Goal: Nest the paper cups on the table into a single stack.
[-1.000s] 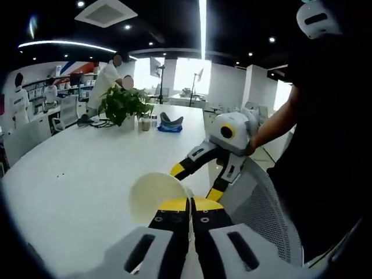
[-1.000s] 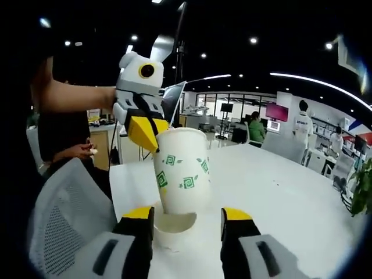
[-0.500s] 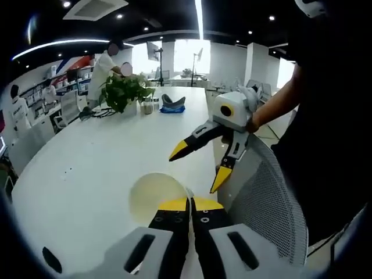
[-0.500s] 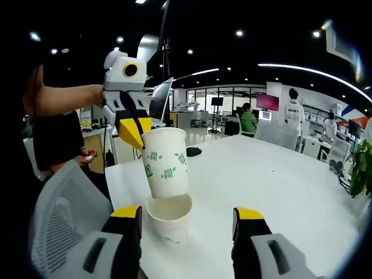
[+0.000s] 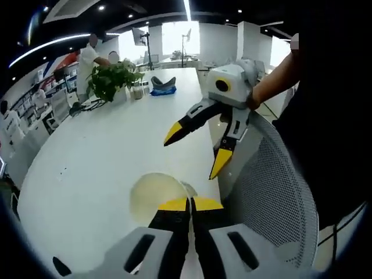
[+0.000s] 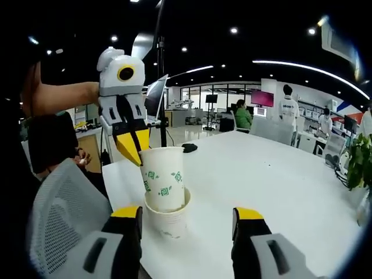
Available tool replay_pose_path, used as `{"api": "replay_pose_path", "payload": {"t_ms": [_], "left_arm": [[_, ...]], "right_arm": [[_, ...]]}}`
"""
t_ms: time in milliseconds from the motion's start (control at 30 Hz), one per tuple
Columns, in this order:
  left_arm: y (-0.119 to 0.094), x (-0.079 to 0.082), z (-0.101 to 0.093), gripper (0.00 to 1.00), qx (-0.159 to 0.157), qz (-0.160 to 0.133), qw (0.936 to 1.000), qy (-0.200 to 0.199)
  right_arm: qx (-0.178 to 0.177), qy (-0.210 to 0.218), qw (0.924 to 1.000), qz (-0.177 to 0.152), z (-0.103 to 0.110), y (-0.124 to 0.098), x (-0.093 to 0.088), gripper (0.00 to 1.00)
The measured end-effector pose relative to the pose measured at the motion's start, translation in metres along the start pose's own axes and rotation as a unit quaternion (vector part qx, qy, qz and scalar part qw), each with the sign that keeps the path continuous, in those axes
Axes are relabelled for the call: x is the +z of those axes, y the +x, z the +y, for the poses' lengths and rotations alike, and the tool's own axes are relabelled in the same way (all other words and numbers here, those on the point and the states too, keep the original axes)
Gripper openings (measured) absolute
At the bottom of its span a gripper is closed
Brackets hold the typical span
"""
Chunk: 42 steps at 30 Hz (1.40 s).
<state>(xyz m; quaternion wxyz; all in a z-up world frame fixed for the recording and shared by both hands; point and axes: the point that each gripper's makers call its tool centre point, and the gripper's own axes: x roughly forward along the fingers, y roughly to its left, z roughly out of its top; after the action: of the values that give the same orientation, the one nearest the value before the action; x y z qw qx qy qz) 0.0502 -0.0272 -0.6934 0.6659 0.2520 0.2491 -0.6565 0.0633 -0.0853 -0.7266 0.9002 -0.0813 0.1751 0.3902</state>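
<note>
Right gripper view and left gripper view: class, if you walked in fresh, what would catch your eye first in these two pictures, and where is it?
In the right gripper view, the left gripper, jaws pinched on the rim, lowers a patterned paper cup into a plain cup on the white table. In the left gripper view, the right gripper hangs open above the table's edge beside a mesh chair. A leafy plant stands at the far end.

White-bodied left gripper (image 6: 132, 152), yellow-tipped black jaws (round yellow-ringed lens housing), matching right gripper (image 5: 197, 148), person's dark clothing (image 5: 337, 116)
</note>
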Motion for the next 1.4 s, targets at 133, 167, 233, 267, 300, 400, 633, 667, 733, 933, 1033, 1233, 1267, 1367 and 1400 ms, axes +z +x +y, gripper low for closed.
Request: {"api": "replay_pose_path", "payload": {"t_ms": [133,167,233,267,300,400,633,667,733,933,1033,1233,1267,1367,1400], "left_arm": [[0.01,-0.008,0.0,0.0,-0.004,0.023,0.9996,0.019],[0.012,-0.008,-0.001,0.0,-0.006,0.024,0.9995,0.021],[0.015,-0.008,-0.001,0.0,-0.009,0.026,0.9993,0.023],[0.017,-0.009,-0.002,0.0,-0.011,0.03,0.9991,0.026],[0.018,-0.011,-0.001,0.0,-0.012,0.035,0.9989,0.028],[0.024,-0.019,0.0,0.0,-0.015,0.054,0.9978,0.034],[0.034,-0.027,0.0,0.0,-0.025,0.071,0.9966,0.033],[0.036,-0.028,-0.001,0.0,-0.028,0.072,0.9964,0.034],[0.04,-0.03,-0.001,0.0,-0.031,0.075,0.9962,0.034],[0.046,-0.025,-0.007,0.0,-0.045,0.073,0.9957,0.034],[0.046,-0.024,-0.008,0.0,-0.048,0.073,0.9957,0.032],[0.043,-0.027,-0.007,0.0,-0.047,0.074,0.9955,0.036],[0.042,-0.027,-0.007,0.0,-0.047,0.074,0.9954,0.037],[0.039,-0.025,-0.008,0.0,-0.046,0.07,0.9958,0.036],[0.039,-0.025,-0.008,0.0,-0.046,0.069,0.9959,0.036]], "right_arm": [[-0.004,0.004,1.0,-0.002,-0.001,0.0,-0.001,0.62],[-0.004,0.004,1.0,-0.002,-0.001,0.0,-0.001,0.62],[-0.006,0.005,1.0,-0.002,-0.001,0.0,-0.001,0.62],[-0.006,0.006,1.0,-0.002,-0.001,0.0,-0.001,0.62],[-0.006,0.007,1.0,-0.001,-0.001,0.0,-0.002,0.62],[-0.008,0.009,0.9999,0.001,-0.002,0.0,-0.004,0.61],[-0.009,0.011,0.9999,0.004,0.001,0.0,-0.006,0.61],[-0.01,0.012,0.9999,0.003,0.001,0.0,-0.006,0.61],[-0.01,0.014,0.9999,0.003,0.001,0.0,-0.005,0.61],[-0.009,0.013,0.9999,0.006,0.002,0.0,-0.007,0.6],[-0.01,0.012,0.9999,0.007,0.002,0.0,-0.007,0.6],[-0.01,0.012,0.9999,0.007,0.002,0.0,-0.007,0.59],[-0.009,0.012,0.9999,0.008,0.003,0.0,-0.008,0.59],[-0.01,0.012,0.9998,0.008,0.002,-0.001,-0.008,0.59],[-0.01,0.012,0.9998,0.008,0.002,-0.001,-0.008,0.59]]}}
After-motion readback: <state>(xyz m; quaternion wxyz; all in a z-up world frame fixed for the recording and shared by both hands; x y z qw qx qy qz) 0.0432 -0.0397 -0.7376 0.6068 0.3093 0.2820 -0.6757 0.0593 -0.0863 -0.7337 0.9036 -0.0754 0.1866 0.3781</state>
